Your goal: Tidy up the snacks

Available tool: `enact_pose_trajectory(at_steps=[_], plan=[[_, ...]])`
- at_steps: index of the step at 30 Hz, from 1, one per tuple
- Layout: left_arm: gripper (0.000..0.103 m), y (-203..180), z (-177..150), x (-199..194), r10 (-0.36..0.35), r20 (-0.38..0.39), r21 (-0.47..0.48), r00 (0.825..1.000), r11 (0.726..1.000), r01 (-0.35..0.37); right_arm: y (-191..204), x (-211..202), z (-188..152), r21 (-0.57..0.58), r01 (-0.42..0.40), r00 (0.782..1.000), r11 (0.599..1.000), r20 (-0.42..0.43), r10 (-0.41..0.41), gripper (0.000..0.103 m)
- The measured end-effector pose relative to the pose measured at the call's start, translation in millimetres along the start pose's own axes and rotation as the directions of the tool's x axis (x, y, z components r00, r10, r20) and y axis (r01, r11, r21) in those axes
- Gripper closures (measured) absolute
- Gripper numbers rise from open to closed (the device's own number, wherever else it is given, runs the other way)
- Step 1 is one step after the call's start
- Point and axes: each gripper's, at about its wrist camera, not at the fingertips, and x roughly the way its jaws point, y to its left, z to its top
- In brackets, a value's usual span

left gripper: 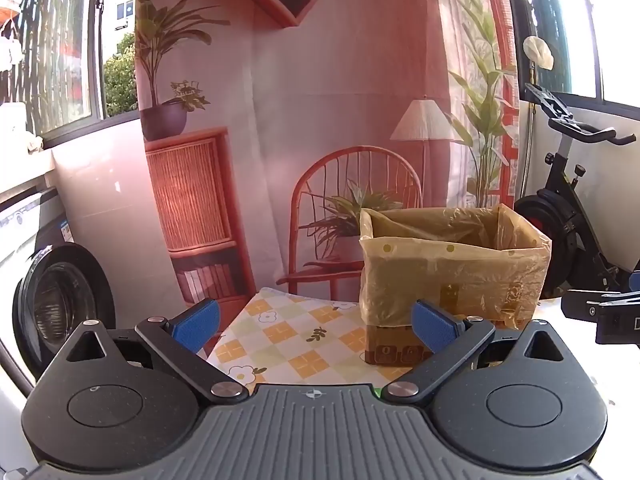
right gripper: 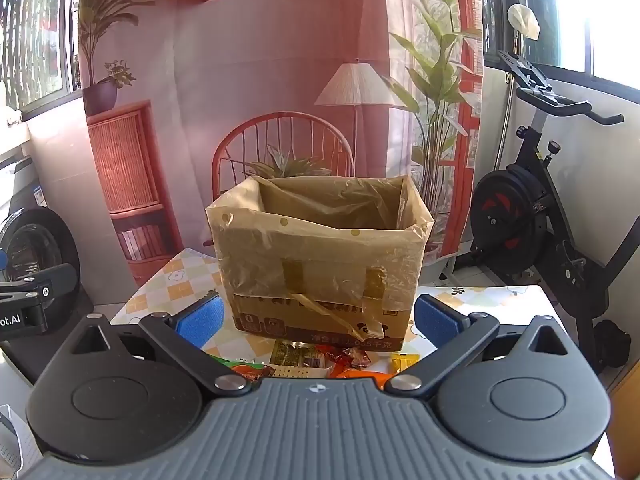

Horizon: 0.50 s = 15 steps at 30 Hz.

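Observation:
A cardboard box lined with a clear yellowish plastic bag stands open-topped on the table; the left wrist view has the same box to the right of centre. Several wrapped snacks in orange, yellow and red lie on the tablecloth in front of the box, partly hidden by my right gripper's body. My right gripper hangs open before the box, nothing between its blue pads. My left gripper is open too, above the cloth to the left of the box. The box's inside is hidden.
The table carries a checked floral cloth. A washing machine stands at the left, an exercise bike at the right. A printed backdrop hangs behind the table. The other gripper's black body shows at each view's edge.

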Motion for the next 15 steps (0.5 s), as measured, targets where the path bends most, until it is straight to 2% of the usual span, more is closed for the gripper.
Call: enact_pose_trajectory(at_steps=[5, 6, 15], plan=[[0.0, 0.7, 6.3, 7.3, 0.006, -0.017, 0.003, 1.0, 1.0, -0.006, -0.4, 0.6, 0.0, 0.0, -0.001, 1.0, 1.0, 0.001, 0.001, 0.0], [0.0, 0.7, 1.3, 0.1, 0.015, 0.005, 0.002, 1.0, 1.0, -0.015, -0.3, 0.4, 0.0, -0.001, -0.001, 1.0, 1.0, 0.001, 0.001, 0.0], [0.0, 1.7, -0.4, 1.7, 0.016, -0.003, -0.005, 1.0, 1.0, -0.016, 1.5, 4.0, -0.1, 0.001, -0.006, 1.0, 1.0, -0.009, 0.006, 0.0]])
